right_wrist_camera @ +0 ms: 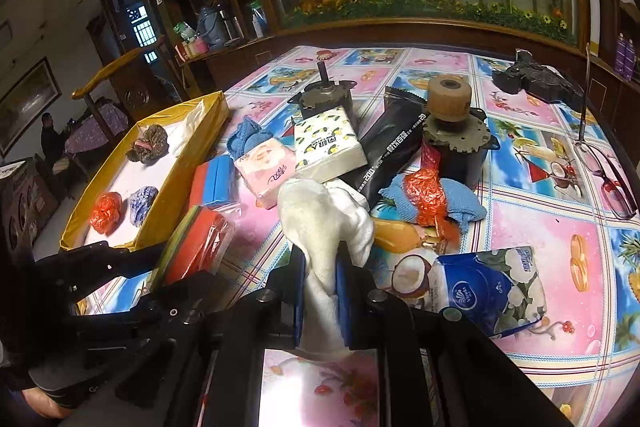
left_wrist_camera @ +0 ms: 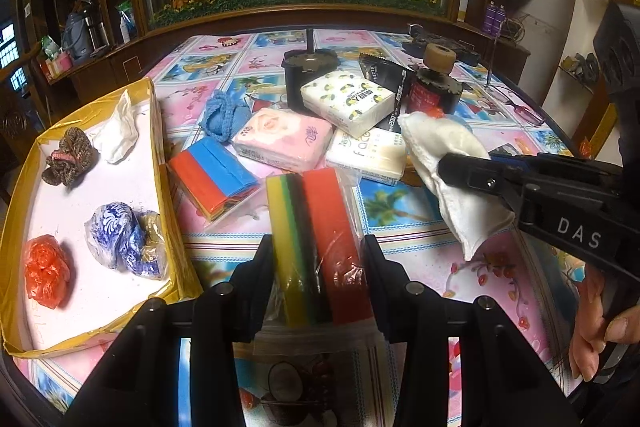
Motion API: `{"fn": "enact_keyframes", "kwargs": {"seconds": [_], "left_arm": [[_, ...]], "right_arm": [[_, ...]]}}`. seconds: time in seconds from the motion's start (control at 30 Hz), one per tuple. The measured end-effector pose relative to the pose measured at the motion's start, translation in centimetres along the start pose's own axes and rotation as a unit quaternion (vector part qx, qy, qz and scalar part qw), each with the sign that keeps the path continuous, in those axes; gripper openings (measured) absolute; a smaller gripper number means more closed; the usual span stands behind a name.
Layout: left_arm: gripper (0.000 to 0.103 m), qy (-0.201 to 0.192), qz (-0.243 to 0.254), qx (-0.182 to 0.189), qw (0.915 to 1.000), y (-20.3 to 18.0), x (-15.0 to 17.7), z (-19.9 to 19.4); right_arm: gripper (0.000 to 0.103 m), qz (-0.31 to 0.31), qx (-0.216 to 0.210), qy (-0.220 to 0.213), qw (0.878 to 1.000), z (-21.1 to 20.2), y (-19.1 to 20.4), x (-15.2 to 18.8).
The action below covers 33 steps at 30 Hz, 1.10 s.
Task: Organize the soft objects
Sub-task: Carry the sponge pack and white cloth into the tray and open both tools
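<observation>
Both grippers grip: left gripper (left_wrist_camera: pixel 320 263) sponge pack (left_wrist_camera: pixel 316 227), right gripper (right_wrist_camera: pixel 322 291) white cloth (right_wrist_camera: pixel 324 223).

A table (left_wrist_camera: pixel 404 205) covered in a bright fruit-and-flower patterned cloth is carrying a yellow-rimmed tray (left_wrist_camera: pixel 156 131) at its left edge. Beside it are lying a red-and-blue wrapped pack (left_wrist_camera: pixel 212 175), a blue knitted cloth (left_wrist_camera: pixel 220 119) and a pink tissue pack (left_wrist_camera: pixel 280 139). Two black motors (right_wrist_camera: pixel 456 143), eyeglasses (right_wrist_camera: pixel 608 171) and a blue tissue packet (right_wrist_camera: pixel 492 291) are sitting farther right.
</observation>
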State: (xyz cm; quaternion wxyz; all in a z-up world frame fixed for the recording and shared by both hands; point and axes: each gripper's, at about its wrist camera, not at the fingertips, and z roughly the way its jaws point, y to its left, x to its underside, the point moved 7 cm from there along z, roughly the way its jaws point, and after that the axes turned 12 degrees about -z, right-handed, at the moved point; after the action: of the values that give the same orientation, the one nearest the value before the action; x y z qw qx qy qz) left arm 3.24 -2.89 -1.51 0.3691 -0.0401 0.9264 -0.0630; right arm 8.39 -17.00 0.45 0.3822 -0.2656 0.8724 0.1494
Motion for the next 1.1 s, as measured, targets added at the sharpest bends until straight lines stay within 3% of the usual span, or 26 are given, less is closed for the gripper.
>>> {"fn": "enact_keyframes", "kwargs": {"seconds": [0.67,1.1], "left_arm": [[0.042,-0.027,0.023,0.011,0.9993,-0.7,-0.1,-1.5],[0.042,-0.071,-0.034,0.043,0.9959,3.3,-2.7,-6.8]], "right_arm": [[0.014,0.000,0.008,-0.004,1.000,0.7,0.3,-0.1],[0.015,0.046,-0.016,-0.007,0.999,0.5,1.7,-0.3]]}}
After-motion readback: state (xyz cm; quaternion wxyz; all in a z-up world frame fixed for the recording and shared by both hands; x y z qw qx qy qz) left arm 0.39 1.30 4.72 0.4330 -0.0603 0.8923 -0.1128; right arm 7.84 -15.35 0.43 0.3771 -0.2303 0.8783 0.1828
